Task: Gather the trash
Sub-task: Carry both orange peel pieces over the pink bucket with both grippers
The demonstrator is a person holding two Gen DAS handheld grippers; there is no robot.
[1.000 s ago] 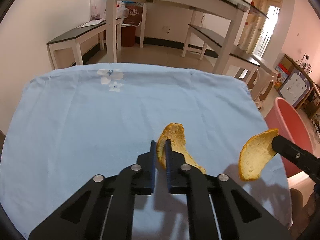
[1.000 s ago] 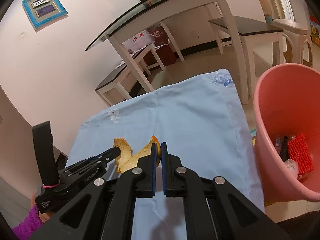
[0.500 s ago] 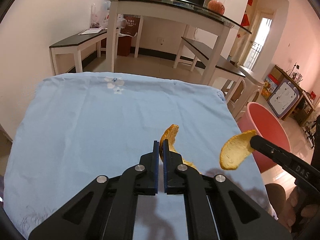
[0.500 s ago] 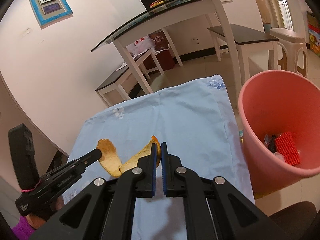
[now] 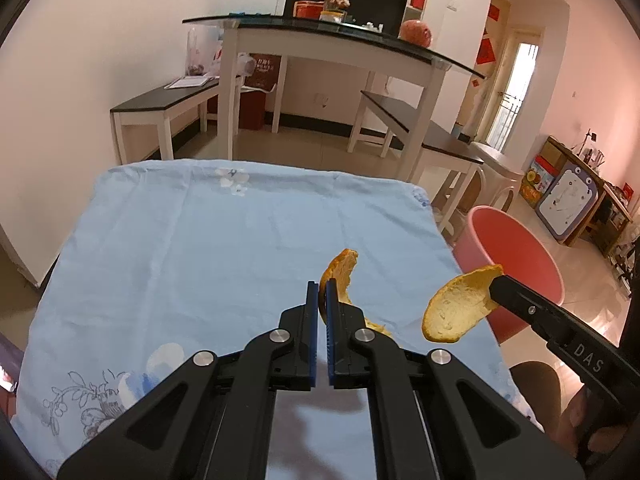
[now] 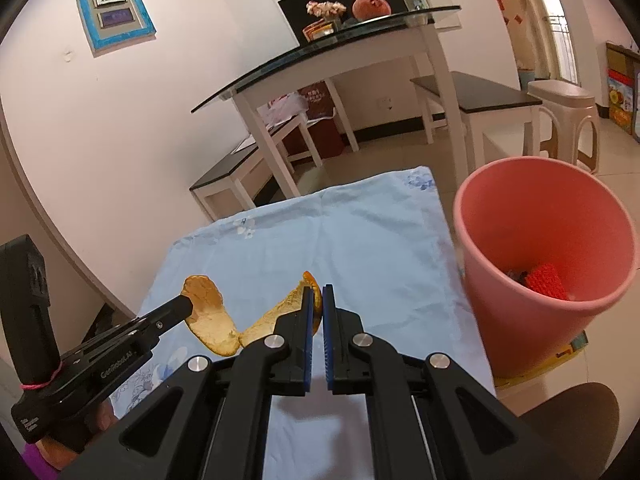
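Note:
Each gripper is shut on an orange peel and holds it above the blue tablecloth (image 5: 208, 248). My left gripper (image 5: 322, 285) grips a curled peel (image 5: 344, 270); it shows in the right wrist view (image 6: 208, 320) at the left. My right gripper (image 6: 317, 291) grips a second peel (image 6: 280, 312); that peel shows in the left wrist view (image 5: 460, 304) at the right, near the table's right edge. The pink bin (image 6: 520, 320) stands on the floor beside the table's right edge, also in the left wrist view (image 5: 480, 236), with red trash (image 6: 546, 282) inside.
A glass-topped white table (image 5: 328, 40) with dark benches (image 5: 164, 104) stands beyond the cloth-covered table. A beige plastic stool (image 6: 564, 120) stands behind the bin. A brown stool seat (image 6: 576, 420) is at the table's near right corner.
Both grippers have risen with their peels, off the cloth. The right gripper with its peel has drawn nearer the bin.

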